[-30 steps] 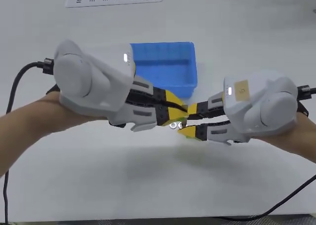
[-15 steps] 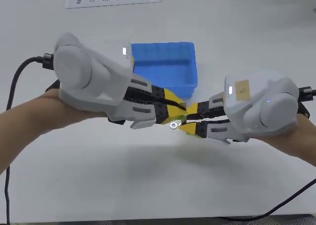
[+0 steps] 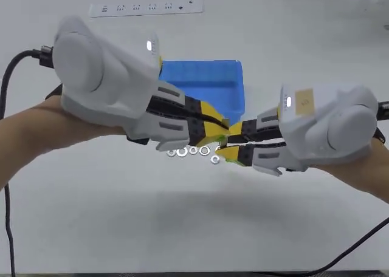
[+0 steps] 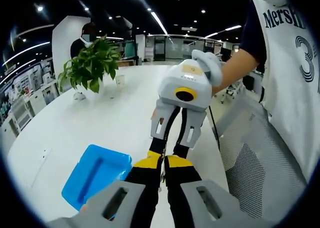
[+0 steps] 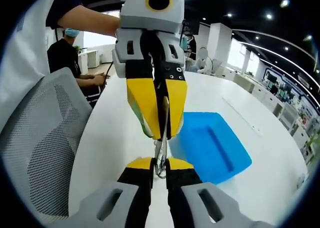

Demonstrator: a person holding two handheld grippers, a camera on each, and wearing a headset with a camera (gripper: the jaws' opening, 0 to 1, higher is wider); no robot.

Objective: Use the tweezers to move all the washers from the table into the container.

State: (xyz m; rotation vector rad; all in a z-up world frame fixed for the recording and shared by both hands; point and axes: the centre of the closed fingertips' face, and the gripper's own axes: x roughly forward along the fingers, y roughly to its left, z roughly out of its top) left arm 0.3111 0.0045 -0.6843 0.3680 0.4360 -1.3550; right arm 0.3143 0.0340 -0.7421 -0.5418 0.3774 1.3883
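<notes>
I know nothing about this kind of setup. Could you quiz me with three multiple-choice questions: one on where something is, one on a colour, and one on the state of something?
1. Where do the washers lie?
A) inside the container
B) on the table, near the gripper tips
C) on the floor

2. What colour is the container?
A) red
B) green
C) blue

3. How is the right gripper?
A) wide open
B) shut on the tweezers
C) holding a washer

Answers:
1 B: they sit in a loose row on the white table, in front of the container.
2 C: its walls and floor are bright blue.
3 B: its jaws pinch the thin metal tweezers.
</notes>
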